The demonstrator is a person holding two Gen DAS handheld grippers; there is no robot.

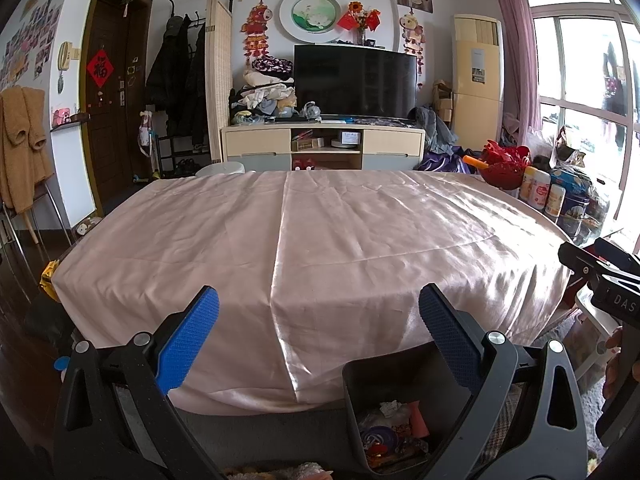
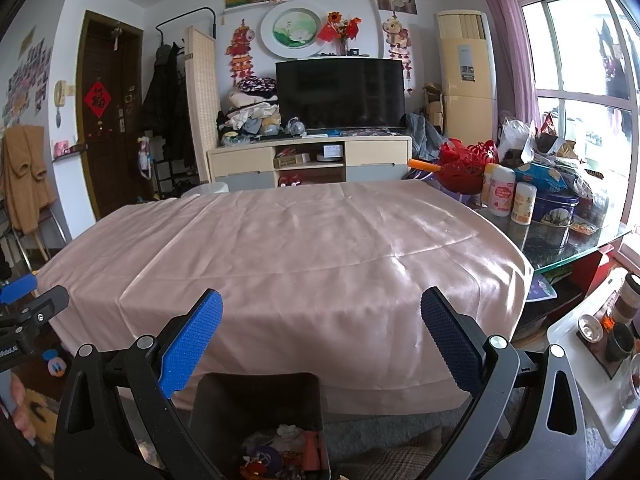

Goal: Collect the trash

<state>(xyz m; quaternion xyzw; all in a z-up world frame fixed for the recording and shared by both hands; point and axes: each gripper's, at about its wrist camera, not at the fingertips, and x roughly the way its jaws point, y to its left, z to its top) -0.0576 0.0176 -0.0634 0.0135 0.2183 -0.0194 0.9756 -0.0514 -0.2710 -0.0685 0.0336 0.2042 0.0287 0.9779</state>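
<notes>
A dark grey trash bin (image 1: 384, 384) stands on the floor in front of the table, with wrappers and paper scraps (image 1: 394, 428) inside. It also shows in the right wrist view (image 2: 260, 400), with the same trash (image 2: 280, 452) in it. My left gripper (image 1: 319, 344) is open and empty, held above the bin's left side. My right gripper (image 2: 321, 346) is open and empty, held above the bin. The table under the pink cloth (image 1: 304, 232) carries no loose trash that I can see. The right gripper shows at the right edge of the left wrist view (image 1: 600, 276).
Red baskets, bottles and tins (image 2: 516, 196) crowd the glass table end at the right. A white side tray with cups (image 2: 600, 340) stands at the far right. A TV cabinet (image 1: 324, 144) is behind the table. A chair with a brown robe (image 1: 20, 152) is at the left.
</notes>
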